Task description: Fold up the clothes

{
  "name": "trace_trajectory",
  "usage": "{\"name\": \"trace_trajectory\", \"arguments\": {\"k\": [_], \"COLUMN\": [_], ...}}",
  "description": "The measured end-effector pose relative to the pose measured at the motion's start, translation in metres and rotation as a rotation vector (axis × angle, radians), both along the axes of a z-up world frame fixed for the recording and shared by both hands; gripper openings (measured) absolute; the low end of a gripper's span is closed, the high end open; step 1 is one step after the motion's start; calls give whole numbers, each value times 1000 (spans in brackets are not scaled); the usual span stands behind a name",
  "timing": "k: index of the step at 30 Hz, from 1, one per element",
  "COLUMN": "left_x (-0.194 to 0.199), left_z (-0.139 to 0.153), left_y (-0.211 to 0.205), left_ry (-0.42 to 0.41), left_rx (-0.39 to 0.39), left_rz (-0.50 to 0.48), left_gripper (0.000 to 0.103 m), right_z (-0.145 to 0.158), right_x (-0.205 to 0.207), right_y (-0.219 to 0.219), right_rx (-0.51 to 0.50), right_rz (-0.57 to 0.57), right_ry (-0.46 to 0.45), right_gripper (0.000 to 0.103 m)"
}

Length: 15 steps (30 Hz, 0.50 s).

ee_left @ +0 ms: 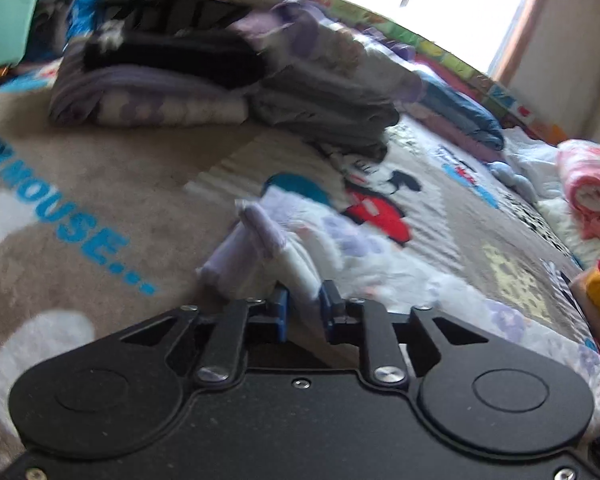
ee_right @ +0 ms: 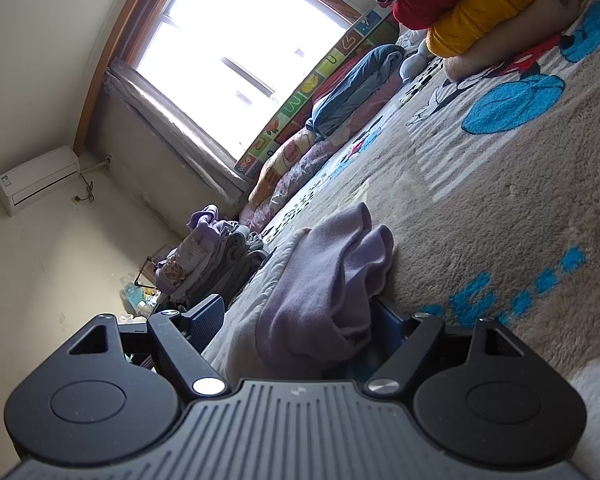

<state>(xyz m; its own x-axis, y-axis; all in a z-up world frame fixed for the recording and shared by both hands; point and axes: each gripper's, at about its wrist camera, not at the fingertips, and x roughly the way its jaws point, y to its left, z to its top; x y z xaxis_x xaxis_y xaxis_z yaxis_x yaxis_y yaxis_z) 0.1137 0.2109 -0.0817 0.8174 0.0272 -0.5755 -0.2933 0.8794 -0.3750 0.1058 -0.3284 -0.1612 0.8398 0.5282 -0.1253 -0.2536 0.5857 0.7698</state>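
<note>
While our left gripper [ee_left: 304, 300] stands slightly open around a white fold of the garment [ee_left: 300, 248] on the near rug [ee_left: 100, 168], our right gripper [ee_right: 300, 320], wide open, has its lilac part between the jaws, so we judge folding is underway and next needs a firm grasp.

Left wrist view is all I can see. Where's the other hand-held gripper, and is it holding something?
Observer: The right hand-held gripper has its jaws wide, with a lilac garment bunched between them.
Child: Is it squeezing it?
Observer: It doesn't look so. One of its fingers stands clear of the cloth.
Child: Anything on the wall over there?
Observer: A white air conditioner, mounted high beside the window.
</note>
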Motion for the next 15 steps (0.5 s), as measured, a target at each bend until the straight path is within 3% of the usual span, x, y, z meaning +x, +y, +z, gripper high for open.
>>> {"name": "trace_trajectory", "arguments": {"k": [2, 6, 10, 11, 13, 15], "left_x": [-3, -10, -8, -6, -2, 4], "left_z": [1, 9, 12, 13, 16, 20], "left_y": [12, 28, 39, 41, 43, 43], "left_ry": [1, -11, -29, -34, -48, -54], "left_rx": [-26, 29, -8, -18, -34, -31], "left_rz": [45, 122, 81, 57, 5, -35], "left_gripper": [30, 30, 31, 33, 59, 60], "right_z": [0, 2, 9, 12, 19, 27], "right_x": [0, 1, -2, -4, -8, -10], "right_y": [0, 1, 1, 0, -3, -7], "right_rx": [-4, -18, -20, -10, 4, 5], "right_rz": [1, 5, 15, 15, 1, -16], "right_ry": [1, 12, 19, 22, 16, 9], "right_gripper": [78, 78, 86, 91, 98, 101]}}
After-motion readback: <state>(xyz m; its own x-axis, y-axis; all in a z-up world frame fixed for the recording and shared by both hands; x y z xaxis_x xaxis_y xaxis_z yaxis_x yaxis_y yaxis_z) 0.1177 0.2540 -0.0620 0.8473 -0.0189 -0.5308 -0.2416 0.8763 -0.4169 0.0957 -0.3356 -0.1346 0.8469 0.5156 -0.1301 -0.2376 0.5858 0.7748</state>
